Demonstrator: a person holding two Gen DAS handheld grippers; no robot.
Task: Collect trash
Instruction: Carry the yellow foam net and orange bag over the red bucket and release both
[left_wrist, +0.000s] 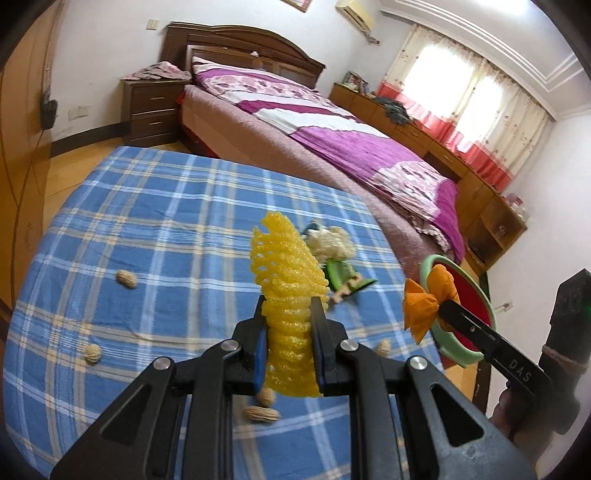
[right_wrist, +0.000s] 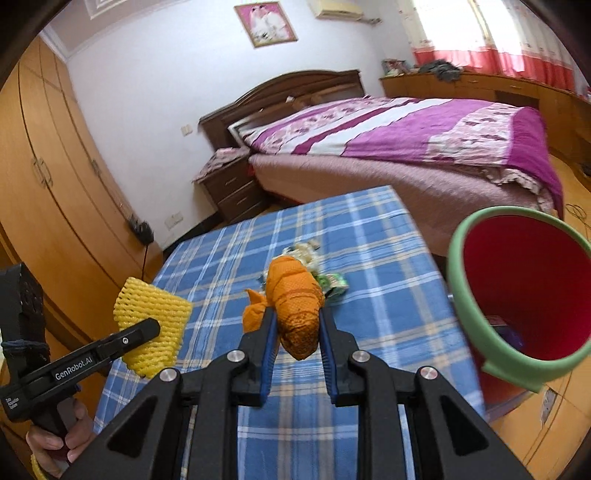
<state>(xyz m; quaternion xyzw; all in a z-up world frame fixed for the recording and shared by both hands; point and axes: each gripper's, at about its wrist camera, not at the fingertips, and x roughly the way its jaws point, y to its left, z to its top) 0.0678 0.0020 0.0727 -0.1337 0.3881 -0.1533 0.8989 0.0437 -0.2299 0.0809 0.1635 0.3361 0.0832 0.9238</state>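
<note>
My left gripper (left_wrist: 287, 306) is shut on a yellow foam fruit net (left_wrist: 290, 280) and holds it above the blue plaid tablecloth (left_wrist: 147, 206). It also shows in the right wrist view (right_wrist: 153, 325). My right gripper (right_wrist: 297, 317) is shut on an orange peel (right_wrist: 295, 295), also in the left wrist view (left_wrist: 424, 301), near the bin. The red bin with a green rim (right_wrist: 461, 295) stands off the table's right edge. Crumpled white paper and a green wrapper (left_wrist: 340, 258) lie on the cloth, with several peanut shells (left_wrist: 126, 277).
A bed with a purple quilt (left_wrist: 351, 140) lies beyond the table. A dark nightstand (left_wrist: 155, 110) stands by the bed, wooden wardrobes (right_wrist: 44, 177) on the left and low cabinets (left_wrist: 480, 192) under the curtained window.
</note>
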